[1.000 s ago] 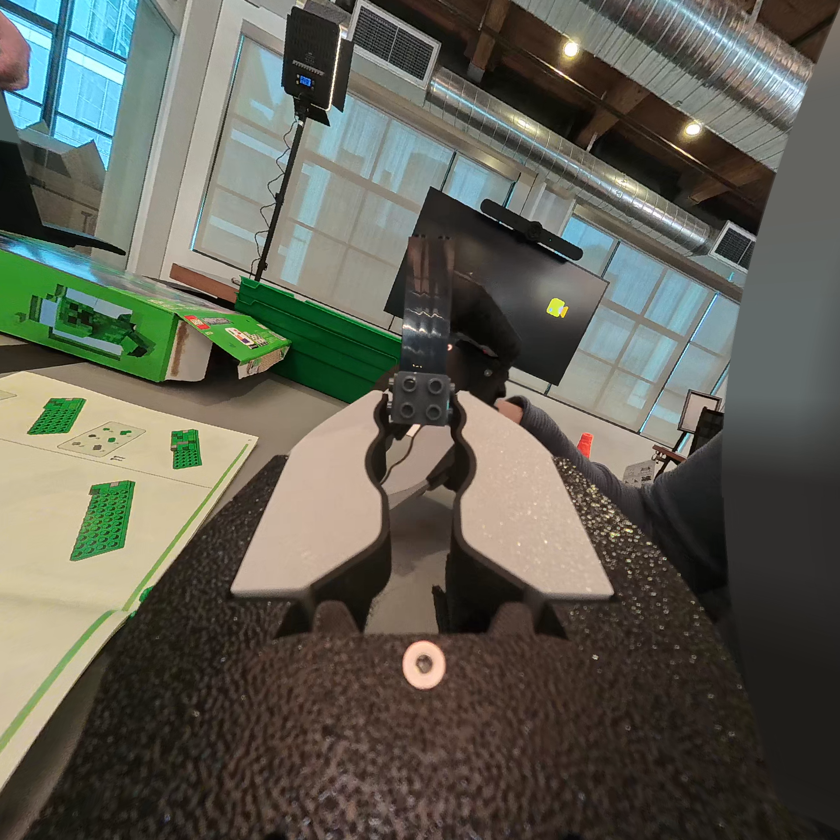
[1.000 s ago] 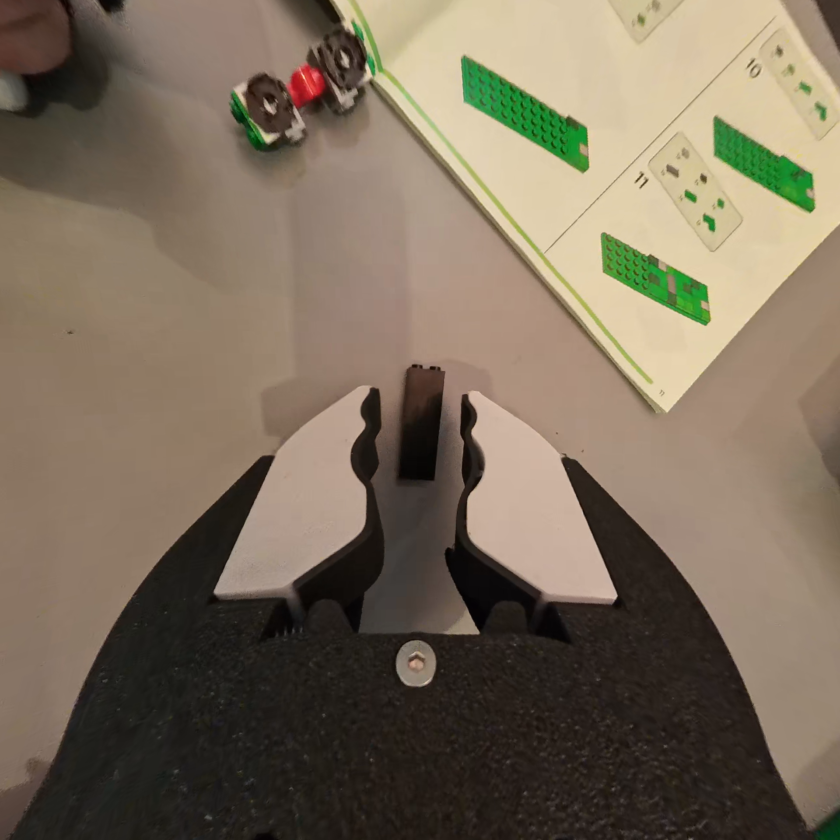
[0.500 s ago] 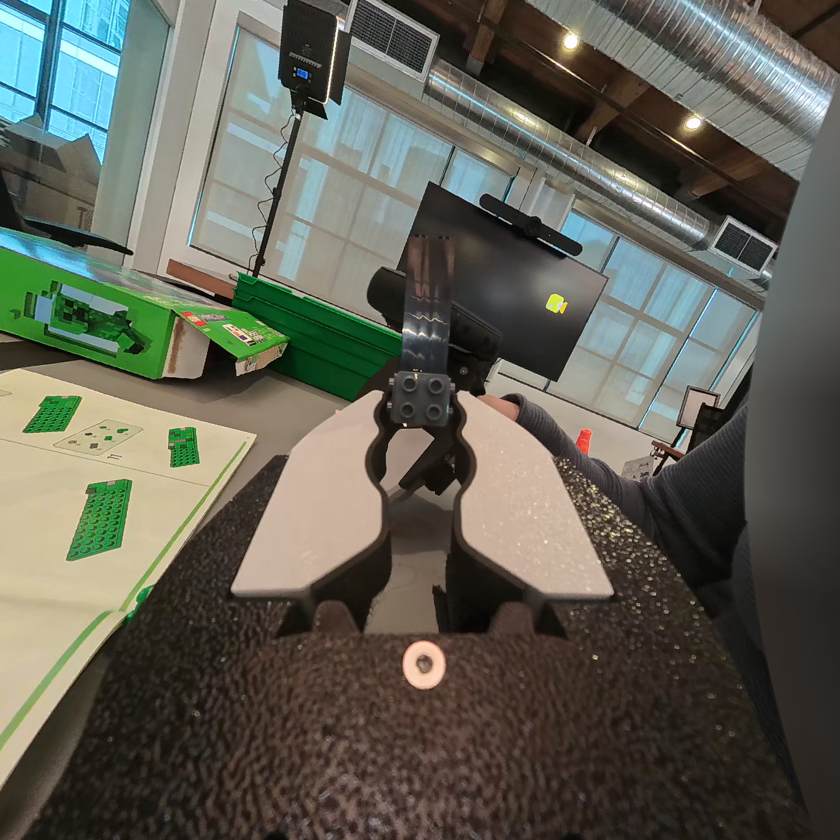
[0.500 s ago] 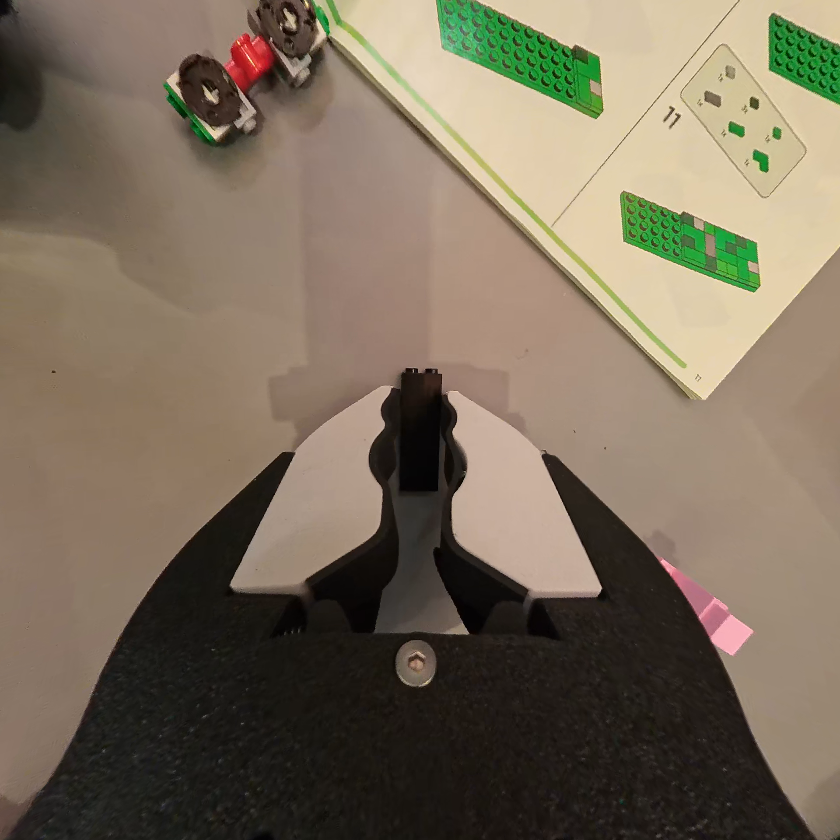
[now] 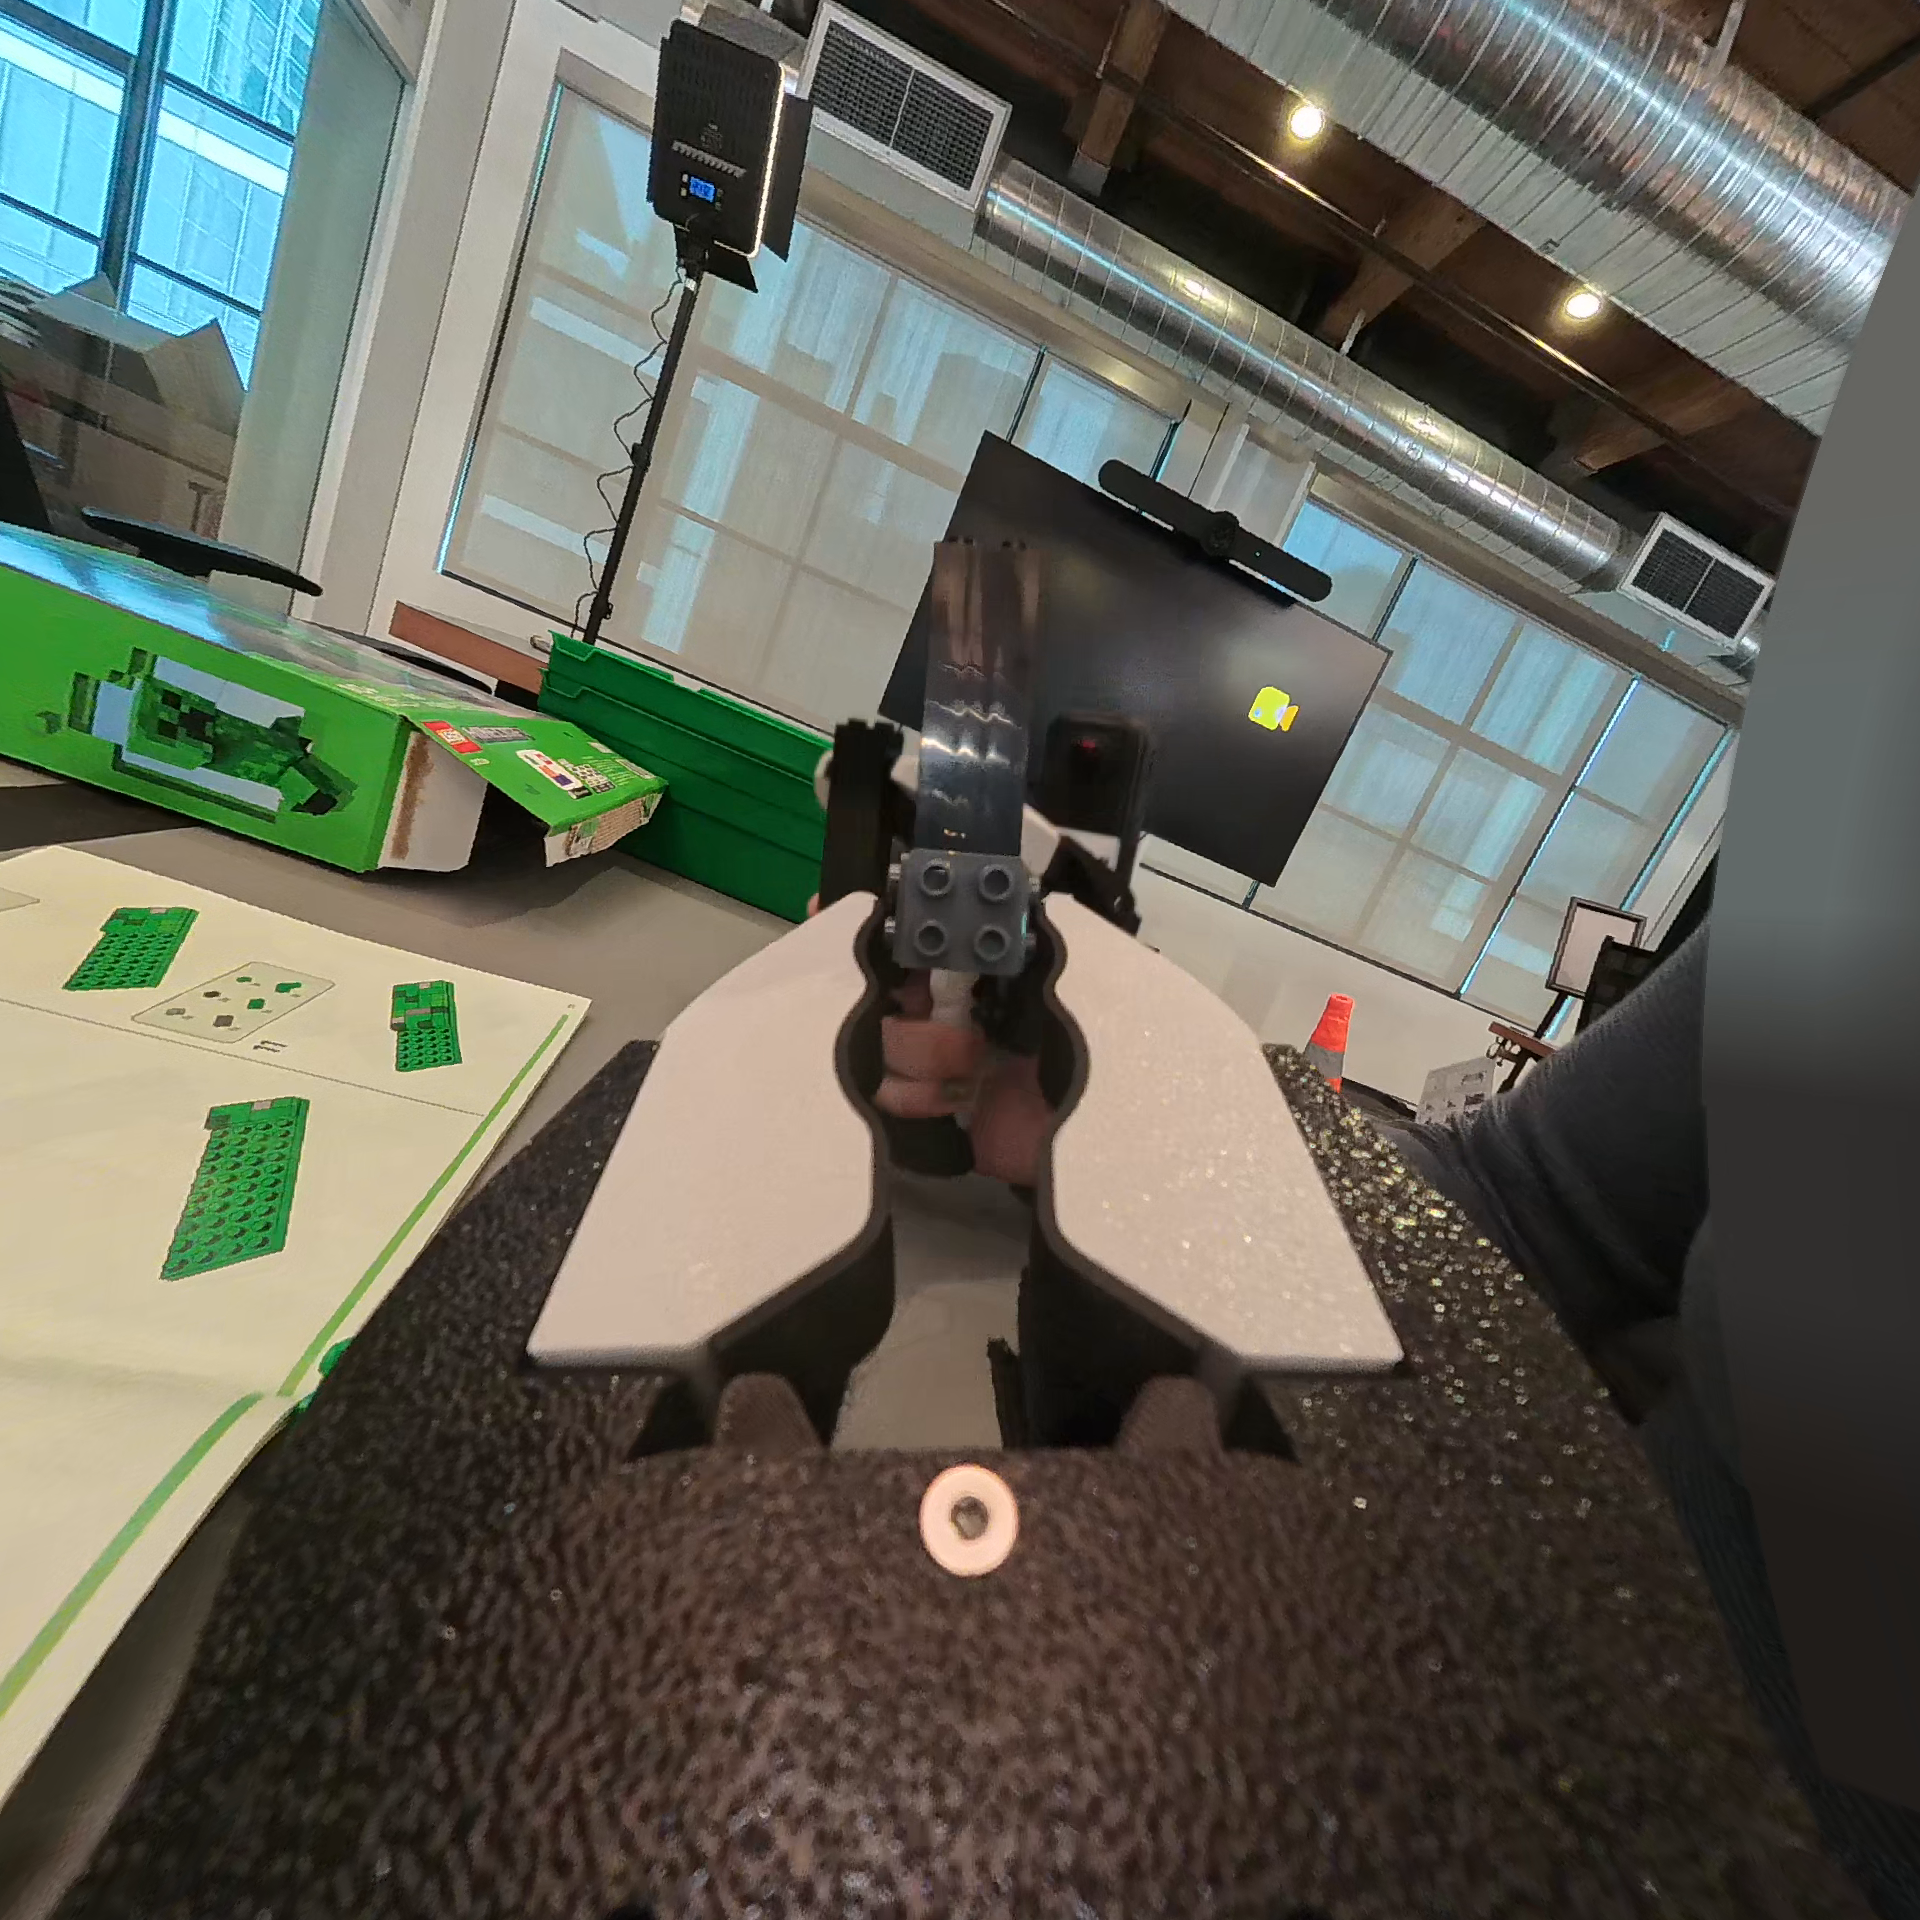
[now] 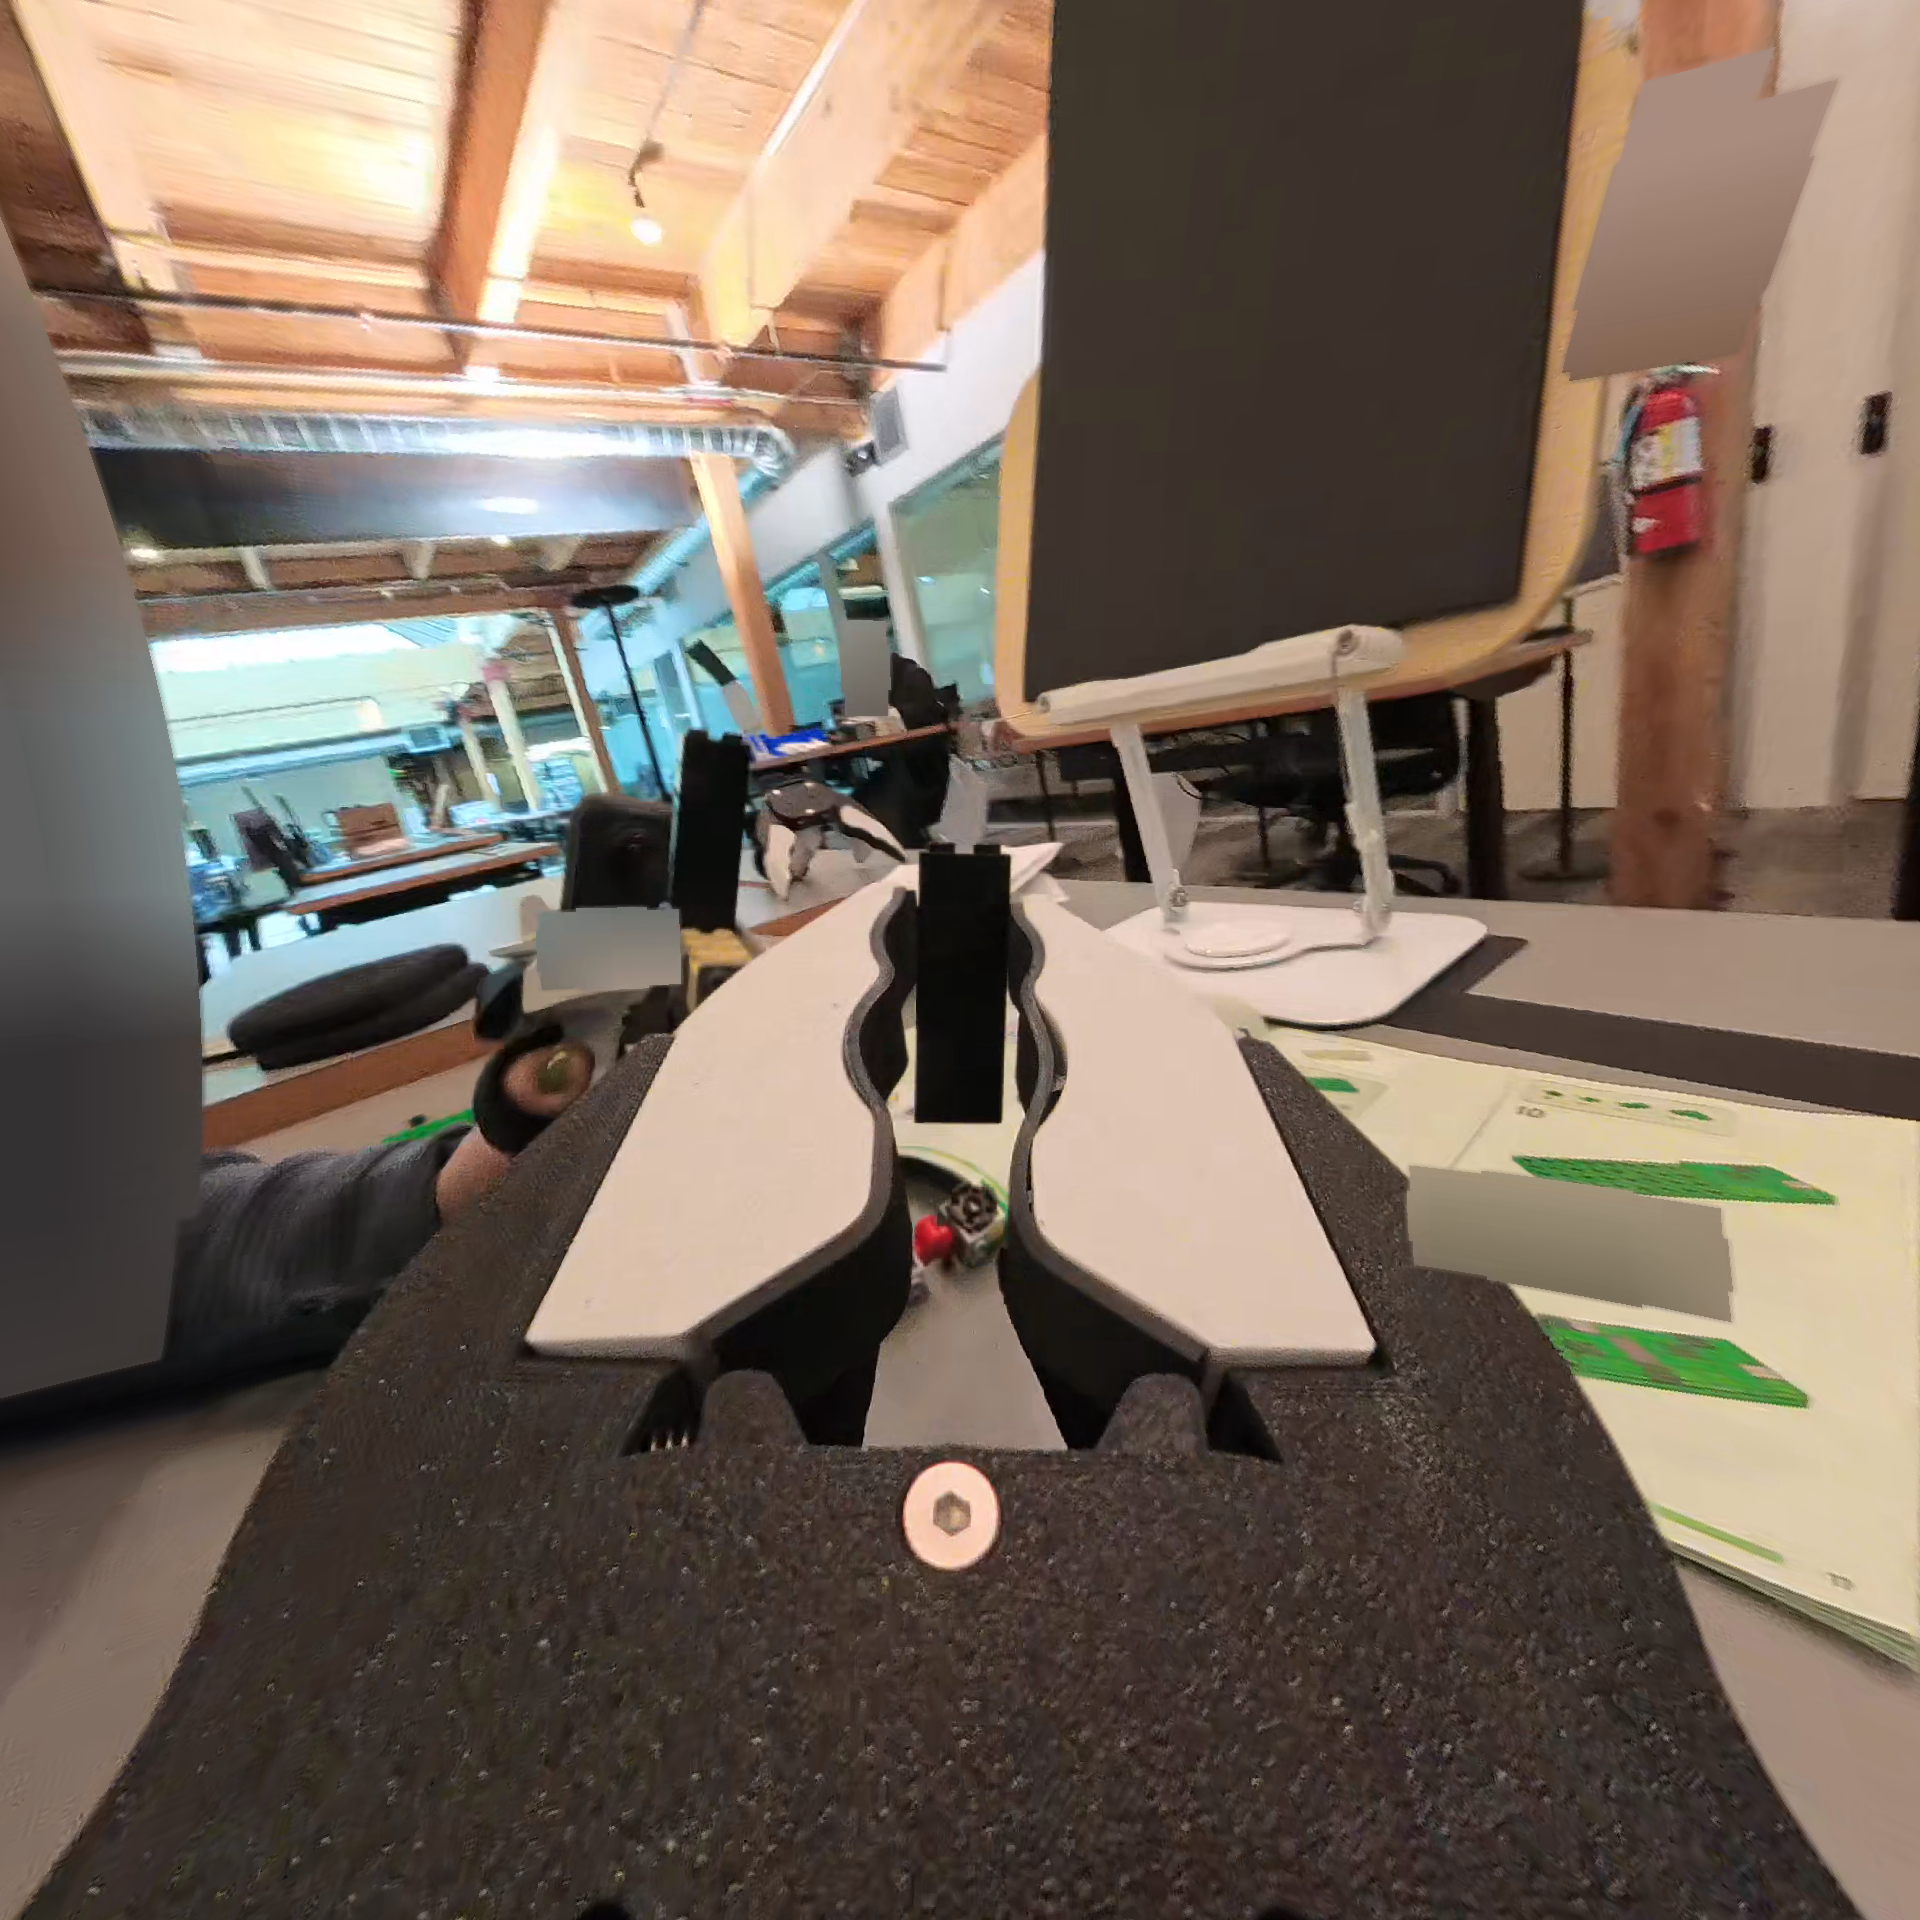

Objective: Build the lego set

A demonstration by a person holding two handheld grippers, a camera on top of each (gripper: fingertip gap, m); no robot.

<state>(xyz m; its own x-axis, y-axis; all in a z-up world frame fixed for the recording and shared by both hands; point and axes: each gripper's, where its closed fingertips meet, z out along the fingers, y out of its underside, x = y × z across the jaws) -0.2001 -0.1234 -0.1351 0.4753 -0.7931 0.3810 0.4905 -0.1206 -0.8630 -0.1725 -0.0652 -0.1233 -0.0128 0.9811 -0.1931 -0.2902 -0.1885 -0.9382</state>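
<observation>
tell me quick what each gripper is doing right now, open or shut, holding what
left gripper: shut on the grey and black lego piece.
right gripper: shut on the tall black lego brick.

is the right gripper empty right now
No, the right gripper is shut on a tall black brick, which stands upright between its two fingers above the table.

Right tongs, black brick now aloft.
</observation>
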